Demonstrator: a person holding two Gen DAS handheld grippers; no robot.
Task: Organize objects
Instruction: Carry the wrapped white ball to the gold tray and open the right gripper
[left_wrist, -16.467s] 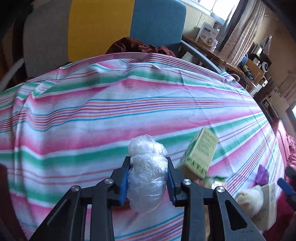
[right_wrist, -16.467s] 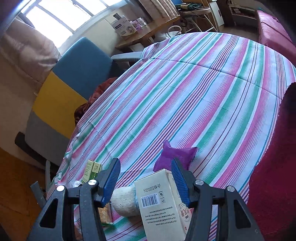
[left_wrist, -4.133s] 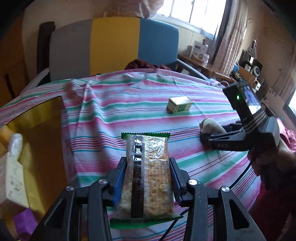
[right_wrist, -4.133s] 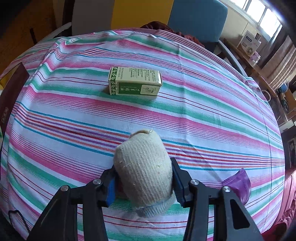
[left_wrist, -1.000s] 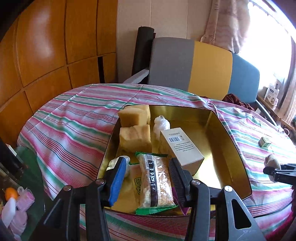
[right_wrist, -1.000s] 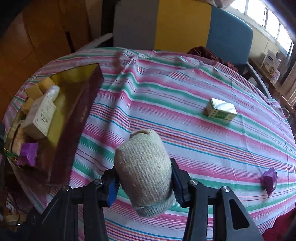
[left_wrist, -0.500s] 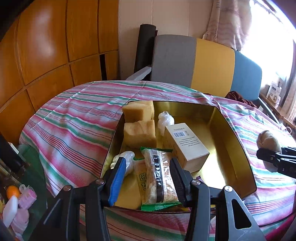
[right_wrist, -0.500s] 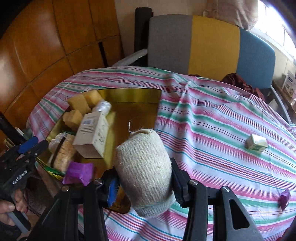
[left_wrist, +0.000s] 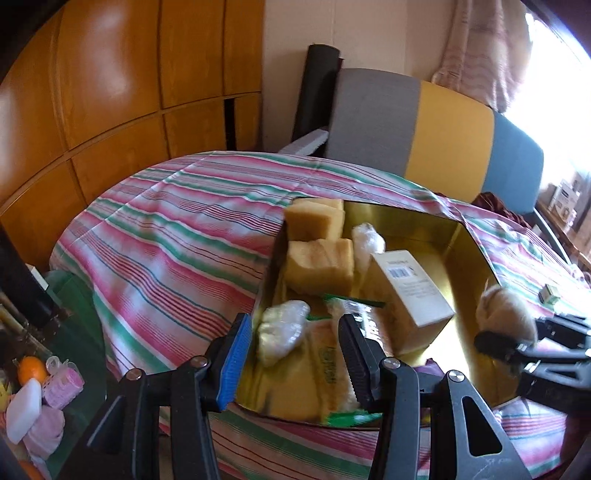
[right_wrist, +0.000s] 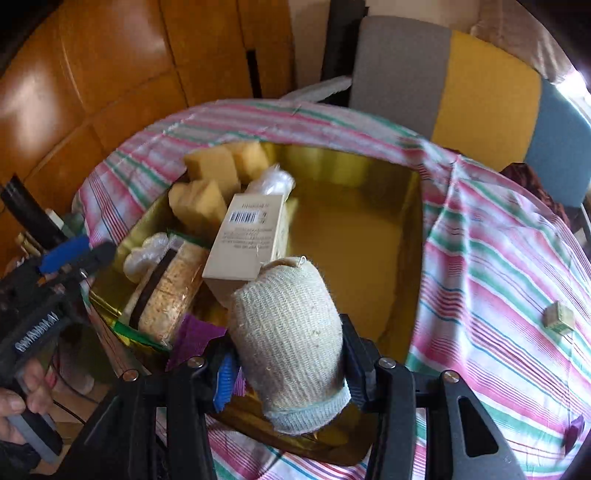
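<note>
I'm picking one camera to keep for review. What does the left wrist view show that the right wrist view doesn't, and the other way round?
Only the left wrist view shows the floor clutter beside the table and the left gripper with empty jaws.

Only the right wrist view shows the knitted roll clamped close up, the purple packet and a hand.

Both show the gold box, yellow sponges, carton, cracker pack and small green box.

Both wrist views near, angled down, sharing gold box (left_wrist: 436, 236).
</note>
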